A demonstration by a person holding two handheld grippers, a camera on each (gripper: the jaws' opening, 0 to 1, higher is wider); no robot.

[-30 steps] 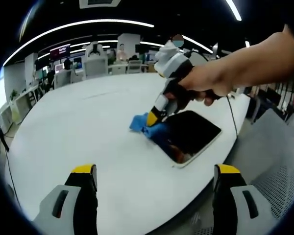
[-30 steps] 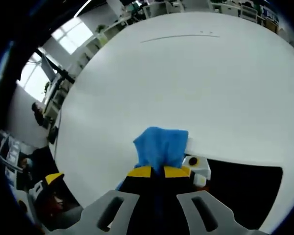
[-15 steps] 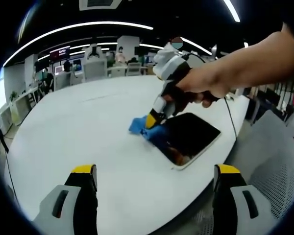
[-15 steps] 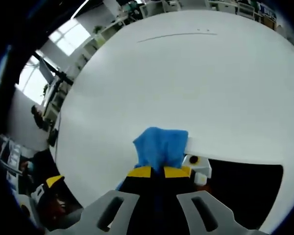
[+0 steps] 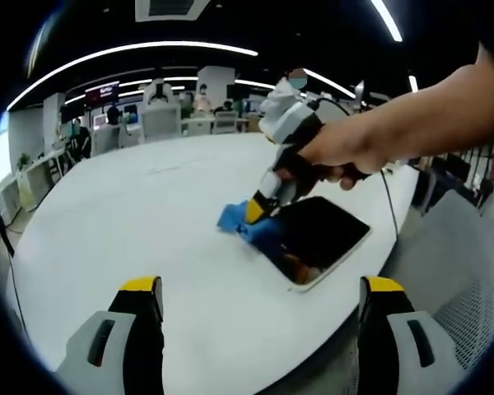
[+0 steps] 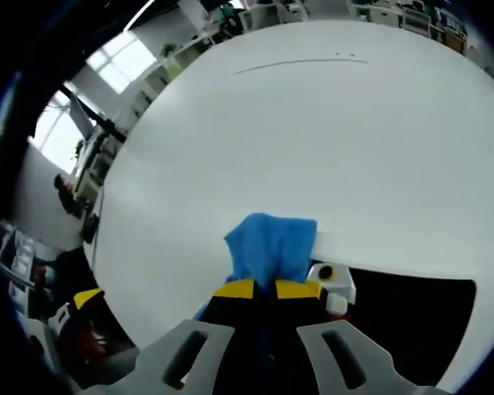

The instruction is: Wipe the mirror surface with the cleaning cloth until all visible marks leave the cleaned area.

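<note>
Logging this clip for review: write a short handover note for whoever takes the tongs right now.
Right tongs: shut on the cloth, at the mirror's corner, cloth partly on the table.
Left tongs: open, holding nothing, hovering at the table's near edge.
Done: cannot tell how much is wiped.
Left: work the cloth across the dark glass; marks too small to judge.

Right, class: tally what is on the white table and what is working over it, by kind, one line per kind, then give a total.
Cleaning cloth, blue: 1
Mirror, dark with a white frame: 1
Grippers with yellow-tipped jaws: 2, the left gripper and the right gripper
Table, white: 1
Total: 5
</note>
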